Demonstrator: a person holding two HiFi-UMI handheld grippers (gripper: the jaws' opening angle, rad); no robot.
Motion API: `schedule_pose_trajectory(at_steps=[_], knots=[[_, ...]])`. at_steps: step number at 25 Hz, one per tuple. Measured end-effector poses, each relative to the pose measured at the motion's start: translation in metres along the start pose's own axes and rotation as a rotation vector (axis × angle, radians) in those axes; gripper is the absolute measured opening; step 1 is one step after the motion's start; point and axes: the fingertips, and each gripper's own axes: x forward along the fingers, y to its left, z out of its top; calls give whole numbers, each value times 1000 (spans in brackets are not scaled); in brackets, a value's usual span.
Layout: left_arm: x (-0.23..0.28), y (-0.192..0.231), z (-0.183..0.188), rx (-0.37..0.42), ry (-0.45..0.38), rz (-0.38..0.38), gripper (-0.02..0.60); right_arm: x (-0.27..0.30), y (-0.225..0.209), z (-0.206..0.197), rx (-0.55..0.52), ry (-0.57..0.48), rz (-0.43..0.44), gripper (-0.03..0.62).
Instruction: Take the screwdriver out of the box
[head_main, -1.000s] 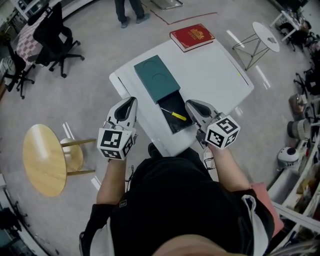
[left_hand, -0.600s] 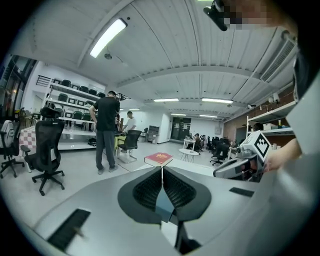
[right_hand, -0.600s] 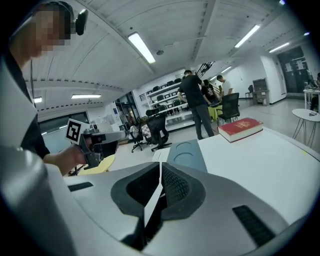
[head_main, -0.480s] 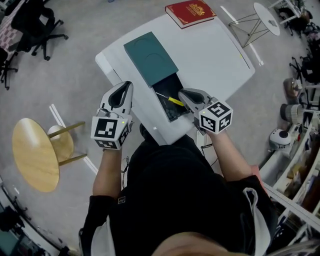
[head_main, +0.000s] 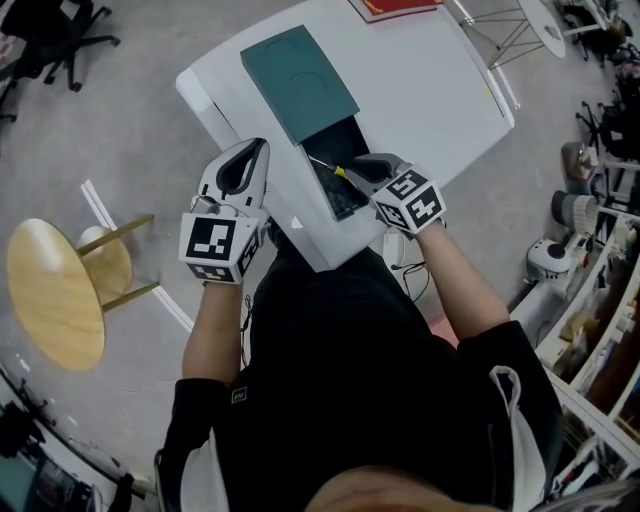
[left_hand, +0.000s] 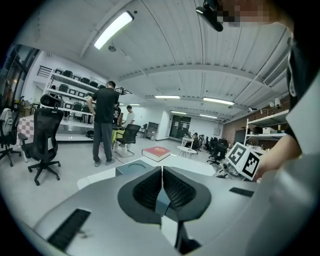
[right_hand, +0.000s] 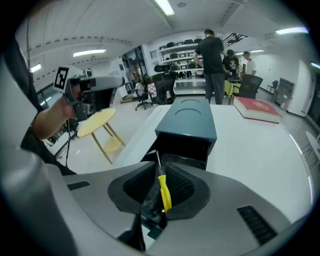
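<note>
A dark teal box (head_main: 300, 68) lies on the white table (head_main: 430, 90), its black drawer part (head_main: 345, 190) pulled out toward me. A yellow-handled screwdriver (head_main: 338, 171) lies in the drawer. My right gripper (head_main: 362, 168) is tipped down into the drawer. Its jaws have just been opening, and the screwdriver (right_hand: 164, 190) lies between them against the right pad, with a gap on the left. The box (right_hand: 187, 120) stands just ahead of it. My left gripper (head_main: 252, 150) hovers left of the drawer by the table's edge, shut on nothing (left_hand: 162, 170).
A red book (right_hand: 257, 109) lies at the table's far end. A round wooden stool (head_main: 55, 300) stands on the floor to the left. Office chairs, shelves and standing people (left_hand: 105, 120) are in the background.
My right gripper has dropped and tilted down into the drawer, over the screwdriver, and its jaws have parted. The left gripper has sunk a little beside the table edge.
</note>
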Motion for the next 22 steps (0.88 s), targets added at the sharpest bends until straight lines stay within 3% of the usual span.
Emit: schedule_pose_trajectory(at_steps=[8,22], knots=[[-5,1,-5,-18,-6,4,21,22,1,-31,-118,222,-33,140],[-16,15,-6,-43,-26,26,21,49,-5,-55,-239,420,-68,139]])
